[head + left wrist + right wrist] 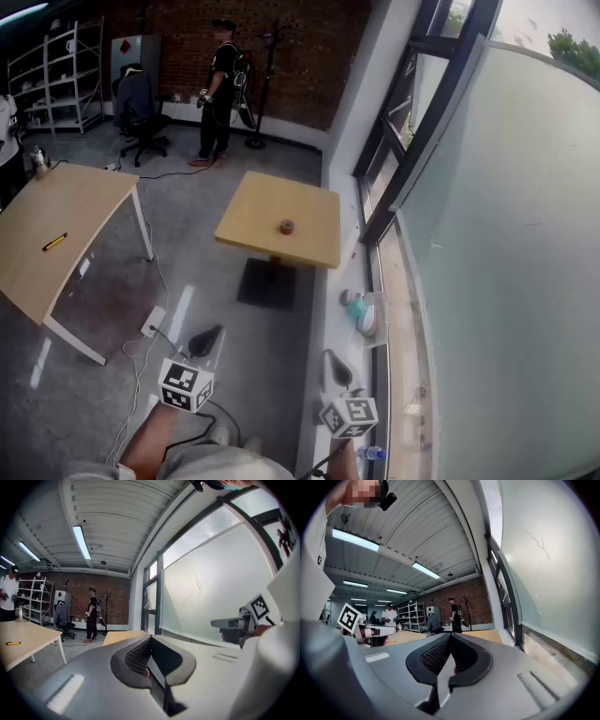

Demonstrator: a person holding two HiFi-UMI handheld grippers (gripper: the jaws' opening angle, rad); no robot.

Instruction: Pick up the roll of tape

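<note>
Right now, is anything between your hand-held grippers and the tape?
Nothing visible is. The roll of tape sits alone on the small table, across open floor from the left hand-held gripper and right hand-held gripper, both shut.

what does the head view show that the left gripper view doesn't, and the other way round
Only the head view: the roll of tape lying in plain sight on the small square table, the floor cables, and the left gripper seen from above.
Only the left gripper view: the ceiling lights, and that gripper's jaws head-on, tips together with nothing held.
Both: the right gripper, the standing person, the shelving, and the yellow pen on the long table.
</note>
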